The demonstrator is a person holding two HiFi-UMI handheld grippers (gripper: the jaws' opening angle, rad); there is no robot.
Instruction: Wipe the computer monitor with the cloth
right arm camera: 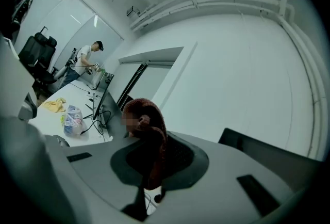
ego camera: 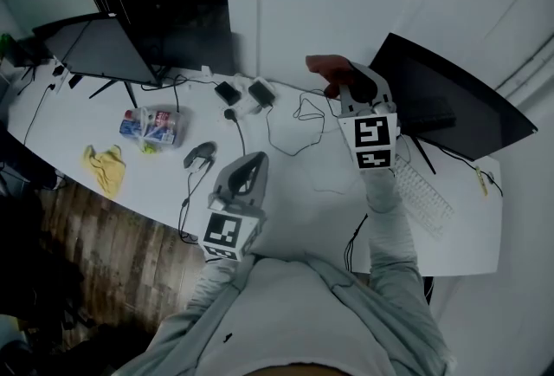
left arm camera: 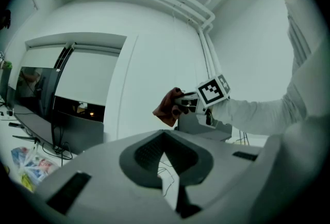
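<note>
**A:** What could go wrong from here?

**B:** Mostly the grip. The right gripper (ego camera: 346, 88) has its fingers clenched on the dark red cloth (ego camera: 327, 68), but only on a narrow pinch. The rest bunches up in a wad above the tips. Drag against the screen could pull the cloth out, I think.

**A:** And the monitor (ego camera: 450, 110) itself?

**B:** It leans back on its stand at the right end of the surface (ego camera: 294, 201). A hard push might rock it. If the wad sits off to one side, bare fingers could scrape the panel.

**A:** Where is the cloth relative to it?

**B:** Just beside the monitor's upper left corner, raised off the surface. It looks apart from the screen, not touching.

**A:** The arm?

**B:** Stretched forward, white sleeve (ego camera: 385, 227) running up past the keyboard (ego camera: 424, 192), marker cube facing the head camera.

**A:** The other hand?

**B:** The left gripper (ego camera: 251, 159) hangs low near the body, pointing forward over loose cables (ego camera: 299, 127). Its fingers are together, grasping nothing.
</note>
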